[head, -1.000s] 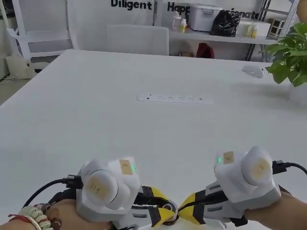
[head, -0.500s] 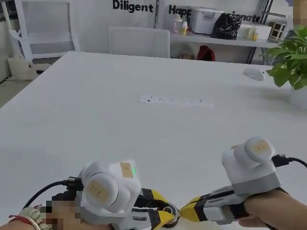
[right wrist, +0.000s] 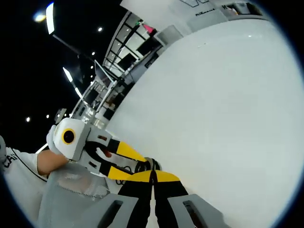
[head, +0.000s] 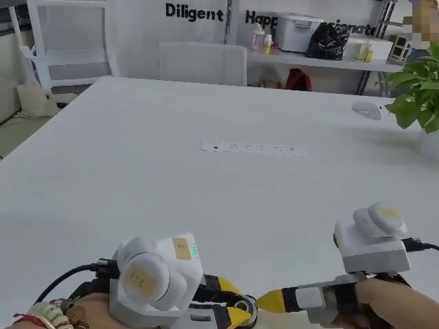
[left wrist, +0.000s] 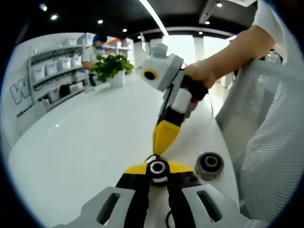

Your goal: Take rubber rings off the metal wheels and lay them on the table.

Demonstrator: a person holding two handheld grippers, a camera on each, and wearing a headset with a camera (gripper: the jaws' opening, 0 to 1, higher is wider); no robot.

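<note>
Grips a metal wheel point(left wrist: 157, 166) between the narrowed jaws of the left gripper point(left wrist: 157, 172), low over the near edge of the table point(head: 206, 199). Presses the jaws of the right gripper point(right wrist: 152, 175) fully together, tips against that wheel's rim; possibly pinches a rubber edge there, too fine to confirm. Leaves a second wheel point(left wrist: 209, 164), black rubber ring point(left wrist: 200, 165) fitted, flat on the table just beside.

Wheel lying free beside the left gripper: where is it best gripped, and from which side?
Probably across its dark rim, coming from above: the wheel lies flat on the table, hub up, so opposite sides of the rim are open to two jaws.
</note>
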